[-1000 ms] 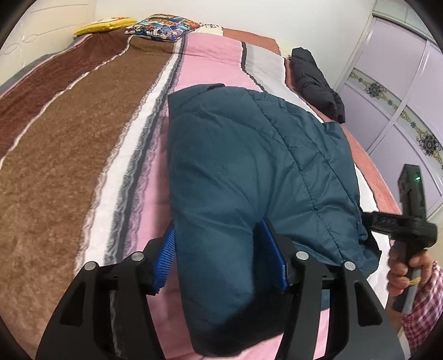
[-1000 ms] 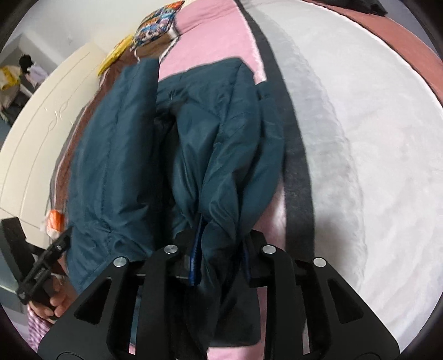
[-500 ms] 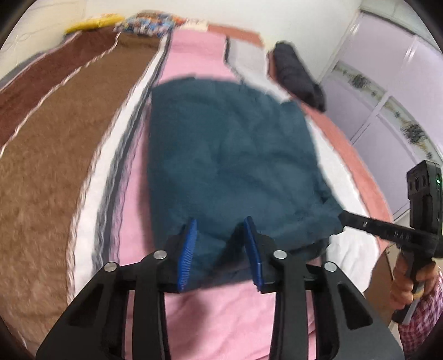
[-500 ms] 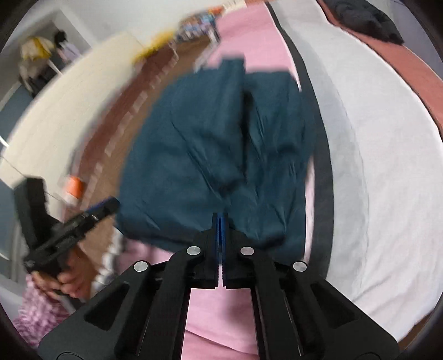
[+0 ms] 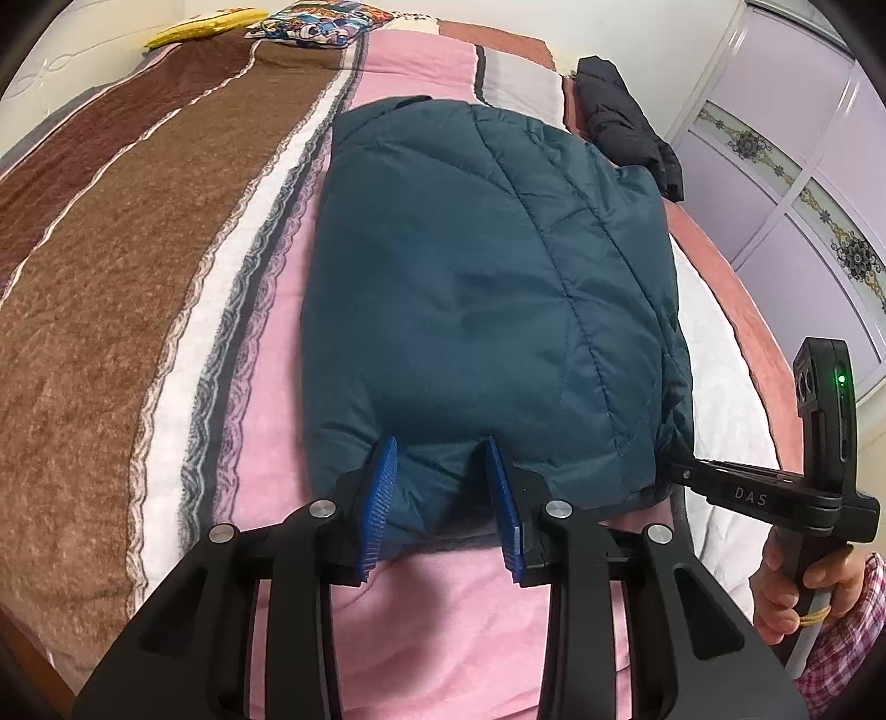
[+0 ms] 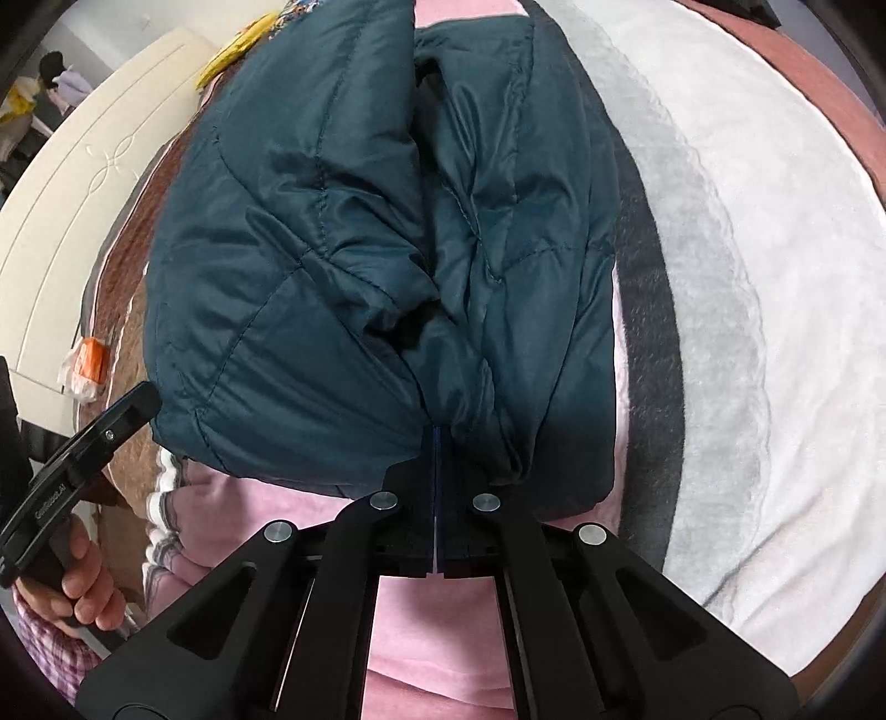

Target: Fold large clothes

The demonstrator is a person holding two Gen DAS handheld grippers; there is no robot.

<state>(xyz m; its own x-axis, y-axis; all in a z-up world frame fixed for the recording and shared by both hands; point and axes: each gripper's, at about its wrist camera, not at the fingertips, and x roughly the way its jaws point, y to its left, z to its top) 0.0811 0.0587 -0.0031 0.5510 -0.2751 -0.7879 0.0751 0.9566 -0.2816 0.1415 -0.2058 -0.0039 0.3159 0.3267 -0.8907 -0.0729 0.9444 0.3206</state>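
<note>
A dark teal quilted jacket [image 5: 487, 266] lies folded on the striped bed blanket [image 5: 111, 277]. My left gripper [image 5: 440, 443] is at its near edge. The jaws are opening slightly, and the hem is bunched between the blue pads [image 5: 382, 487], touching both. In the right wrist view the jacket [image 6: 343, 232] shows its folded sleeves and a centre crease. My right gripper [image 6: 436, 429] is shut on a thin fold at the near edge, where the creases run into its tips. Each gripper shows in the other's view: the right gripper [image 5: 673, 468] at the jacket's right corner, the left gripper [image 6: 147, 396] at its left.
A black garment [image 5: 626, 122] lies at the bed's far right, next to lilac wardrobe doors [image 5: 803, 166]. Pillows [image 5: 310, 27] sit at the head of the bed. A cream panel [image 6: 83, 183] and an orange packet [image 6: 88, 365] are on the left. Pink blanket [image 6: 432, 637] lies under both grippers.
The left jaws narrowed from wide around the jacket onto its near hem. The right jaws closed fully on a fold. Both grippers shifted along the jacket's near edge.
</note>
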